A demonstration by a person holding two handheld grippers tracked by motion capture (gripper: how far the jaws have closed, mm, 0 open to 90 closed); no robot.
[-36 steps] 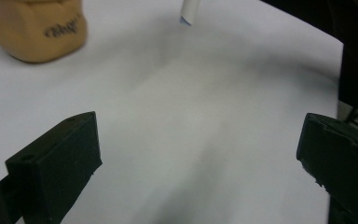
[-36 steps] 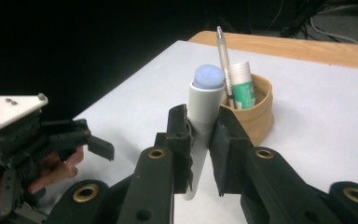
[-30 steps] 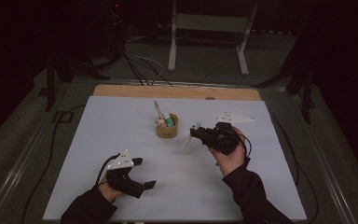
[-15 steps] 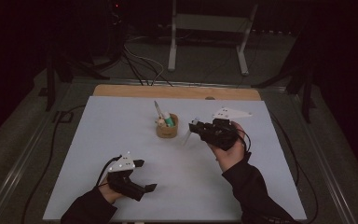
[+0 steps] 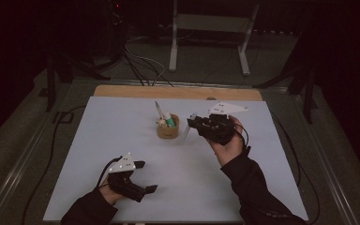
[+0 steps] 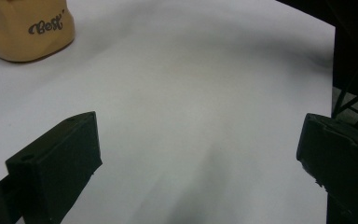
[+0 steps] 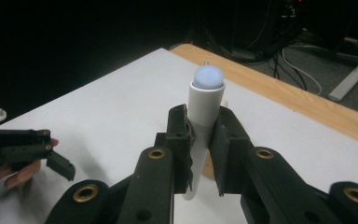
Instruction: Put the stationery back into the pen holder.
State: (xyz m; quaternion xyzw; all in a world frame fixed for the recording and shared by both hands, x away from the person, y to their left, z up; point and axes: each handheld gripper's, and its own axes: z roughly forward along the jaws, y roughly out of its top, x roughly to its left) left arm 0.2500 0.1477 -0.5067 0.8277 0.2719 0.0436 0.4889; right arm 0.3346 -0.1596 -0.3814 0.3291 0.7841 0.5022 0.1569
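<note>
- The right hand-held gripper (image 5: 196, 123) is raised above the white surface (image 5: 122, 136), toward its far right part, just to the right of the small tan wooden cup (image 5: 168, 129).
- Its two black jaws are pinching a slim white plastic marker with a rounded pale-blue tip (image 7: 204, 116); in the right gripper view the pads press on the barrel from both sides, the tip rising above them and the lower end hanging below.
- In the high view the white marker (image 5: 187, 131) slants down from the jaws toward the surface, close beside the cup; whether its lower end touches the sheet cannot be told.
- The cup stands around the middle of the surface, somewhat toward the far edge, holding a grey pen-like stick (image 5: 158, 110) that leans left and a green-and-white capped marker (image 5: 169, 120); a third small pale item lies in it, too small to identify.
- In the left gripper view the cup (image 6: 25, 28) shows dark script lettering on its side.
- The left hand-held gripper (image 5: 143, 177) sits low near the front edge, left of centre, well apart from the cup.
- Its jaws are spread wide with nothing but bare white surface between them.
- A strip of light wood (image 5: 178, 92) runs along the far edge of the surface.
</note>
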